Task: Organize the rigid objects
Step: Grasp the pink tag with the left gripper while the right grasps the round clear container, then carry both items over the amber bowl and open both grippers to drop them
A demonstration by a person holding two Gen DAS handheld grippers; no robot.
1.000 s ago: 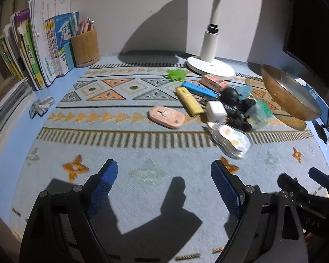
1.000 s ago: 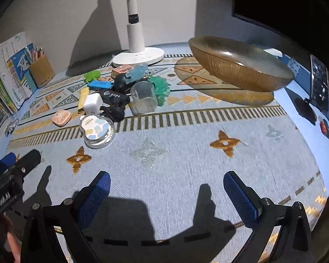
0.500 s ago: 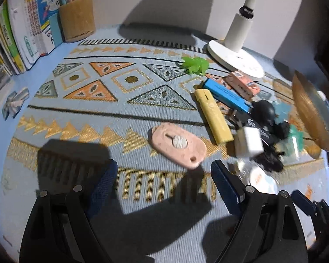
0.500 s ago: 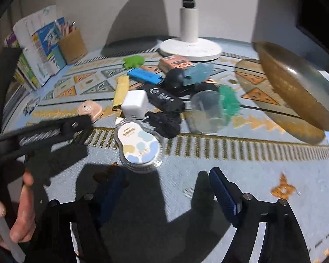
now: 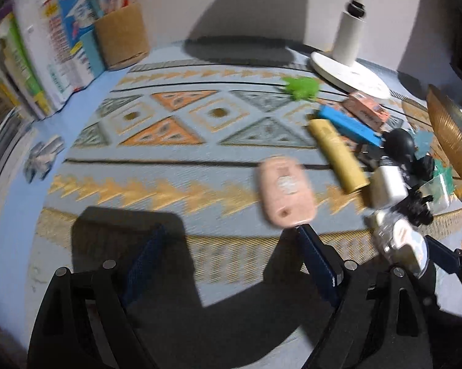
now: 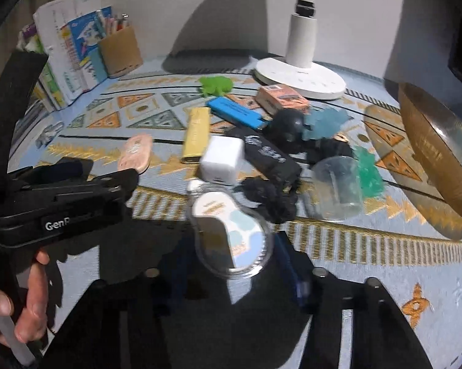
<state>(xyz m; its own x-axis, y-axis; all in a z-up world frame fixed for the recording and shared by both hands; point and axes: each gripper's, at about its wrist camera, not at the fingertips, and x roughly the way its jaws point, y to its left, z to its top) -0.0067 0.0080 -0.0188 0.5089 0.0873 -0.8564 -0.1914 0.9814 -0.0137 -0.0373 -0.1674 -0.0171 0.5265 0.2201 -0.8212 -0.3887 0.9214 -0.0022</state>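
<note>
Small rigid objects lie heaped on a pale blue woven mat (image 6: 369,279) with orange and gold patterns. Nearest in the right wrist view, the right gripper (image 6: 234,264) has just been closing its blue-padded jaws around a clear plastic blister pack holding a white and pale blue card (image 6: 231,230); the pack sits between the pads, though blur hides whether they press on it yet. At the left edge of that view a person's hand (image 6: 18,301) grips the handle of the left gripper (image 5: 227,264). In the left wrist view its jaws stand spread with only mat between them, and a pink oval plastic tag (image 5: 284,192) lies just beyond the tip of its right-hand finger.

Behind the blister pack sit a white cube-shaped charger (image 6: 221,160), a black crumpled lump (image 6: 269,196), and a long black rectangular case with white lettering (image 6: 267,153). To the right, a clear plastic cup (image 6: 338,184) lies on its side beside a teal spiky plastic piece (image 6: 367,169). Left of the charger lies a yellow lighter (image 6: 196,135).

Farther back are a blue lighter (image 6: 235,112), a black rounded figure (image 6: 287,126), a pale blue translucent piece (image 6: 324,123), an orange cardboard box (image 6: 281,98) and a bright green plastic toy (image 6: 215,84). A wide golden-brown bowl (image 6: 437,153) stands tilted at the right. At the back stand a white lamp base (image 6: 301,78), a brown cylindrical pen holder (image 6: 120,50) and upright books (image 6: 70,46).
</note>
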